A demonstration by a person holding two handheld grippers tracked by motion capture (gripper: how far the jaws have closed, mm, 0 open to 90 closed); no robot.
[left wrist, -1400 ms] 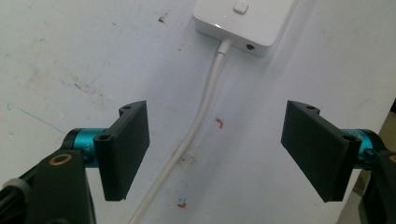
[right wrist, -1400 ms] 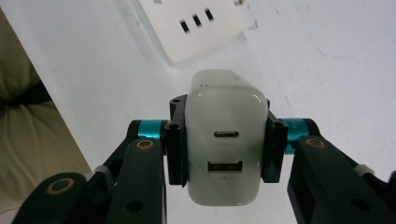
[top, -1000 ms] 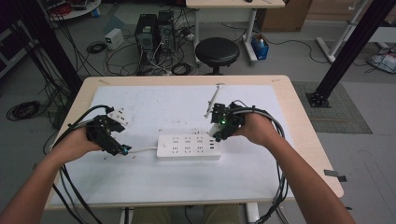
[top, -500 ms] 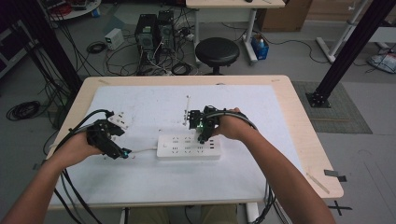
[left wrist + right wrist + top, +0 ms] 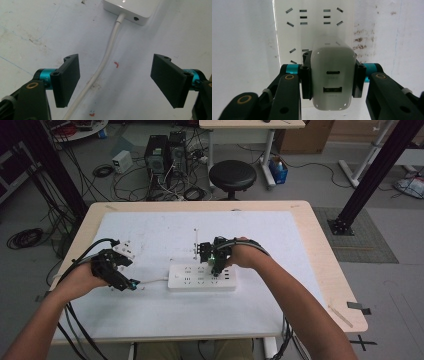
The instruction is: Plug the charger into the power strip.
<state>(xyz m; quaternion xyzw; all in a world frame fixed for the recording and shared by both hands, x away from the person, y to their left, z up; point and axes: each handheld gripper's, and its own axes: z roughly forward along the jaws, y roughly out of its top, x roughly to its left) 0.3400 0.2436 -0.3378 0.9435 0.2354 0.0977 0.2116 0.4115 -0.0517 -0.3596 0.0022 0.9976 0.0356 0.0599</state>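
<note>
The charger is sitting clamped between your right gripper's two black jaws, one pressing each of its flat sides, its two USB ports facing the camera. You are holding it directly over the white power strip, which is lying near the middle of the table; in the high view the right gripper is hovering at the strip's 12 o'clock edge. Whether the prongs are already entering a socket, the pictures are not showing.

The likely trouble: if you are pushing down with the prongs off the slots, the strip may be skidding or tipping on the white mat, since nothing is pinning it. A tilted charger could also be slipping in the jaws.

Your left gripper is standing wide and holding nothing, its jaws straddling the strip's white cable without touching it; the strip's end is lying at 12 o'clock from it. In the high view it is sitting at the strip's 9 o'clock.

No containers are appearing on the table.
</note>
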